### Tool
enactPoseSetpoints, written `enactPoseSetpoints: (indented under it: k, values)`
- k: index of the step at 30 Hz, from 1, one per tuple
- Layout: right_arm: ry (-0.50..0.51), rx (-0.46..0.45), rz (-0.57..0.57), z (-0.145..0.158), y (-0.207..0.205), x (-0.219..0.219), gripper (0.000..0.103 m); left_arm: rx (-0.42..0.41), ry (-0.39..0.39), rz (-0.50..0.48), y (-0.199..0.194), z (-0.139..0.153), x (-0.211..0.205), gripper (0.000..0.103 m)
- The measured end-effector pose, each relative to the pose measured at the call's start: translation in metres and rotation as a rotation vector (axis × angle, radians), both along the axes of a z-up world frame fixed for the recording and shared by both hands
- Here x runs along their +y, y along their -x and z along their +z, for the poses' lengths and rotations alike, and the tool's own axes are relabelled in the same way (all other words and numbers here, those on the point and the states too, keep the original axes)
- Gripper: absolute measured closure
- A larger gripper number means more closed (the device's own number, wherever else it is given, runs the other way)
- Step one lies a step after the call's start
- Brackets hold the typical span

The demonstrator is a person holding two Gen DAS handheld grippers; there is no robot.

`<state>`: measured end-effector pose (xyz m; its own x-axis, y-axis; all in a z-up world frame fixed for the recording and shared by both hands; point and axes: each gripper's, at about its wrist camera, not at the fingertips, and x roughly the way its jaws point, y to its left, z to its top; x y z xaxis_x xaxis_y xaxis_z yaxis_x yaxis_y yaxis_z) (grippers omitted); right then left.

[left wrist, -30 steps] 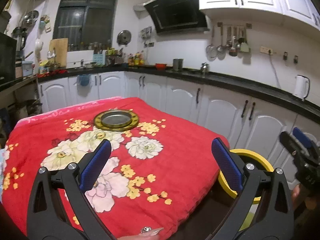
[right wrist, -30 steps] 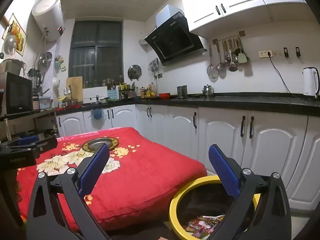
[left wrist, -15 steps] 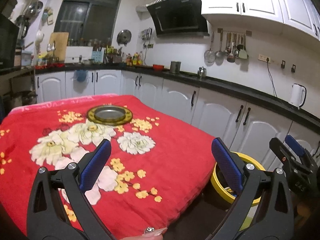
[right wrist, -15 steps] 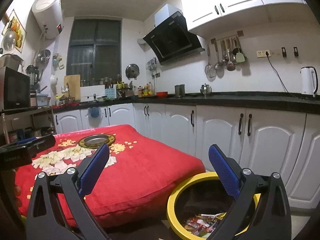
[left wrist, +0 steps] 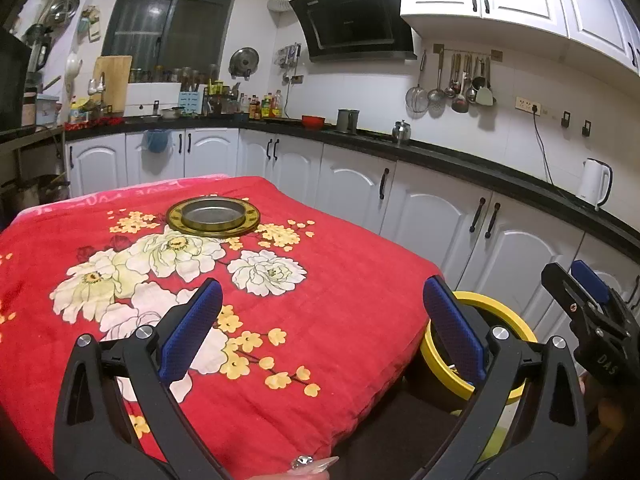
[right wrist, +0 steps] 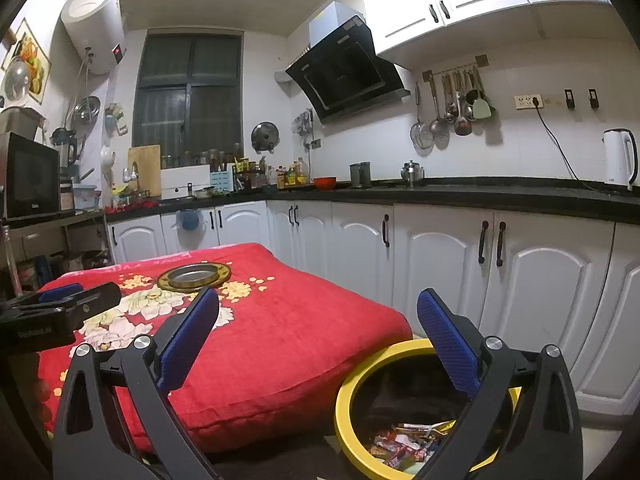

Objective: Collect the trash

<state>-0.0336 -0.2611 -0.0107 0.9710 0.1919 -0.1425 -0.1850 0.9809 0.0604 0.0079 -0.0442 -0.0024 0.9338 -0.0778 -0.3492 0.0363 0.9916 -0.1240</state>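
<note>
Both pairs of jaws are standing wide apart, gripping nothing. The left gripper [left wrist: 322, 328] is hanging over the red blanket's [left wrist: 340, 280] near edge; the right gripper [right wrist: 318, 338] is hovering above the yellow-rimmed bin [right wrist: 360, 380], wrappers [right wrist: 404, 442] lying inside, just beside the blanket's corner.

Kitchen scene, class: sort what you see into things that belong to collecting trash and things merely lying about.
Belonging to the job:
- round yellow-rimmed bin
- colourful wrappers inside it
- left claw, open
- right claw, open

Just lying about:
- round gold-rimmed metal tray on the red floral blanket
- white electric kettle
- hanging metal ladles
</note>
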Motion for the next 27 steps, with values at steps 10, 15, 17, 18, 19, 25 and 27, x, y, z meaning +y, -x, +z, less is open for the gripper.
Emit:
enactPoseSetpoints:
  k: [10,15,17,18,19,25,27]
  values:
    - [-0.001,-0.007,0.004,0.0004,0.0019,-0.0004,0.006,-0.006,0.010,-0.009,-0.0018,0.0002,0.0013,0.011]
    - [0.000,-0.007,0.005,0.0006,0.0031,0.0008,0.006,-0.004,0.013,-0.007,-0.0018,-0.0005,0.0024,0.011]
    - [-0.001,-0.008,0.007,0.0007,0.0034,0.0013,0.006,-0.004,0.011,-0.007,-0.0016,0.0002,0.0025,0.011]
    - [-0.001,-0.008,0.005,0.0005,0.0032,0.0016,0.006,-0.005,0.010,-0.007,-0.0014,-0.0001,0.0023,0.011]
    - [-0.001,-0.007,0.005,0.0006,0.0030,0.0016,0.006,-0.004,0.012,-0.008,-0.0016,-0.0001,0.0025,0.011]
    - [-0.003,-0.008,0.005,0.0013,0.0034,0.0015,0.006,-0.004,0.011,-0.007,-0.0014,0.0003,0.0019,0.011]
    - [-0.002,-0.007,0.005,0.0007,0.0027,0.0008,0.006,-0.004,0.012,-0.006,-0.0013,0.0003,0.0018,0.011]
